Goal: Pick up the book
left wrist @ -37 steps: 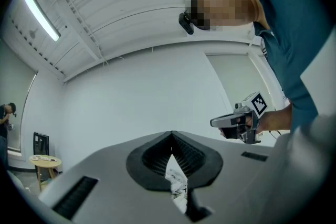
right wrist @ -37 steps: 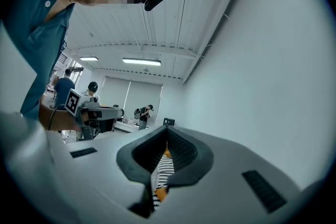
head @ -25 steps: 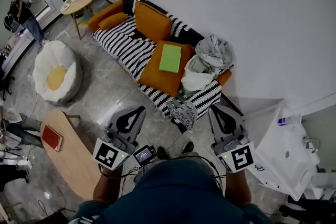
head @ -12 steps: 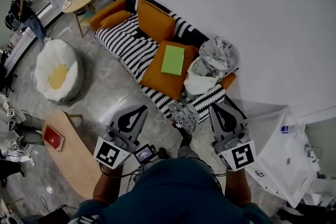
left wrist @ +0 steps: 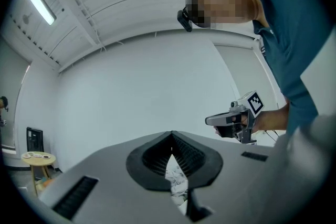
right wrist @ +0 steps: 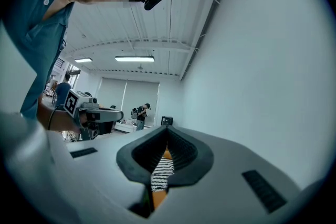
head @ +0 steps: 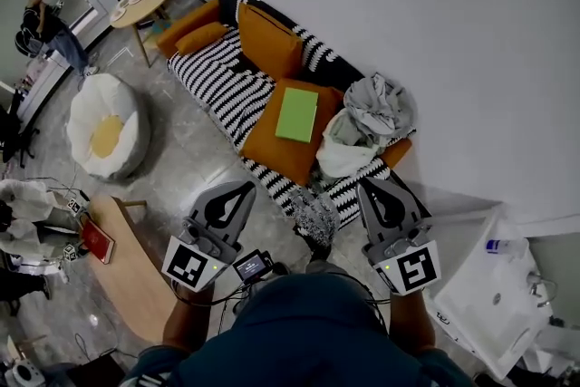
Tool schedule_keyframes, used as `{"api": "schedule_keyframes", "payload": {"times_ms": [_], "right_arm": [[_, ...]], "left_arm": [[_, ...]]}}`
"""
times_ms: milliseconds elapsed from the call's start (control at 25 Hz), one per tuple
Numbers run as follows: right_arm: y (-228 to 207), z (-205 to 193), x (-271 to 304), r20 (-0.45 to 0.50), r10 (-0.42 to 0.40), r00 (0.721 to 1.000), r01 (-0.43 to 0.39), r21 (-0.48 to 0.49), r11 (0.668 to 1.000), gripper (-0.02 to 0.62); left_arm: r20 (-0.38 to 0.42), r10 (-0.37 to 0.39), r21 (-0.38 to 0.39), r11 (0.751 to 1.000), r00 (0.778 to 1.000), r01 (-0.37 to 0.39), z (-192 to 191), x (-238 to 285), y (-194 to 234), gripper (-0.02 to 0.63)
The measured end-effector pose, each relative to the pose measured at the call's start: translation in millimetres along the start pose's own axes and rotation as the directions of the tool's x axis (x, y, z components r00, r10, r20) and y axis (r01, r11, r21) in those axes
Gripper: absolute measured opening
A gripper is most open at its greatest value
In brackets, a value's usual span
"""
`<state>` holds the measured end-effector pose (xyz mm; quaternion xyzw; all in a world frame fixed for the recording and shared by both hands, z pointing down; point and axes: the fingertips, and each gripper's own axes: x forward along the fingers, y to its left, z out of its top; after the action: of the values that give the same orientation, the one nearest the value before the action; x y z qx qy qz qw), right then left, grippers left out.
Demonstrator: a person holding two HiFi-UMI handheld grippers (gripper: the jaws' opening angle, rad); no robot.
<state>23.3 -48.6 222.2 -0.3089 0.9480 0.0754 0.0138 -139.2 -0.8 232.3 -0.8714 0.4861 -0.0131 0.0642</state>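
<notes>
While the left tongs (head: 245,188) and the right tongs (head: 366,186) are both closed on nothing and point level toward the sofa (head: 210,72), the green book (head: 297,114) lies flat on the sofa's orange cushion (head: 276,149). It is well ahead and between them, its long axis running away from the person. Neither hand looks clearly nearer.

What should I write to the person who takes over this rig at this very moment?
Left gripper: jaws shut, empty.
Right gripper: jaws shut, empty.
Both are short of the striped sofa.
The green book lies flat on an orange cushion on the sofa, untouched.
Done: nothing picked up yet.
Left: reach the book, open the jaws, grip it and lift it.
</notes>
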Motion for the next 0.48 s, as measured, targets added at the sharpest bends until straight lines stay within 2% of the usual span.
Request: {"api": "schedule_keyframes", "payload": {"times_ms": [280,480], "right_arm": [[-55.5,-11.7,0.3,0.03,0.044,0.999,-0.045,0.006,0.999,0.014],[-74.4,-19.5,3.5,0.036,0.062,0.997,-0.063,0.039,0.997,0.014]], "left_arm": [[0.008,0.033,0.016,0.999,0.999,-0.033,4.4,55.1,-15.5,0.003],[-0.031,0.038,0.019,0.999,0.999,-0.038,-0.6,76.7,-20.3,0.003]]}}
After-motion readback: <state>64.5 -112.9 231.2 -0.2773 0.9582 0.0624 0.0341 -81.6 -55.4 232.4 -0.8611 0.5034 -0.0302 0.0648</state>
